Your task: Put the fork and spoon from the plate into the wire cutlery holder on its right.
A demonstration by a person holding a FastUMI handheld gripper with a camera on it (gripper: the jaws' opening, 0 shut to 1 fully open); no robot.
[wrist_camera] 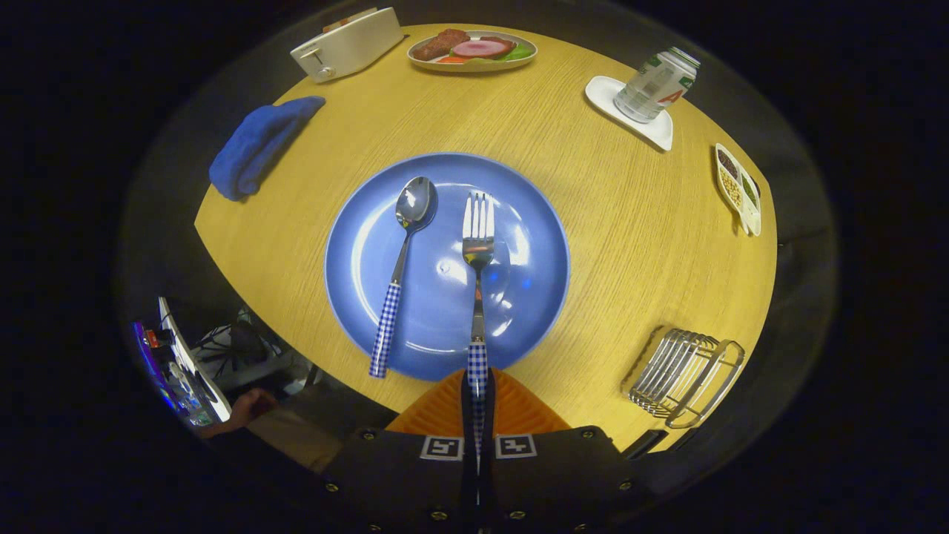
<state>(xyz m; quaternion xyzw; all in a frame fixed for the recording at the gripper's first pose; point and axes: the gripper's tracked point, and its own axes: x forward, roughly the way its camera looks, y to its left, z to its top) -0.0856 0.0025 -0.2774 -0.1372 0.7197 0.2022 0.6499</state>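
Fork (pixel 478 245) handle, checked blue and white, sits pinched between the two fingers of the gripper (pixel 477 389), which are closed narrow on it from both sides; the tool looks steeply down on the blue plate (pixel 541 222) from the near edge. The fork's steel tines point away from the fingers, over the plate's glossy middle.

Landmark for everything else is that round, shiny plate on a round table (pixel 630 222) of pale yellow wood grain. Far left of the plate, off the table's edge, a person's hand (pixel 248 408) rests by some equipment. Left and beyond the plate lies a folded blue cloth (pixel 259 144), soft and nubby; beyond that stands a cream toaster (pixel 347 43). On the plate's left half lies the spoon (pixel 404 259), steel bowl away, checked handle overhanging the near rim. Straight beyond the plate is a shallow dish of sliced meat and greens (pixel 473 50). Right and beyond, a drinks can (pixel 657 83) stands on a white coaster (pixel 652 126). Further right, a small divided tray (pixel 738 189) holds seeds or beans. Right of the plate and nearer, the wire cutlery holder (pixel 686 374) stands by the table's edge, curved metal rods, nothing in it. Dark surrounds ring the table.
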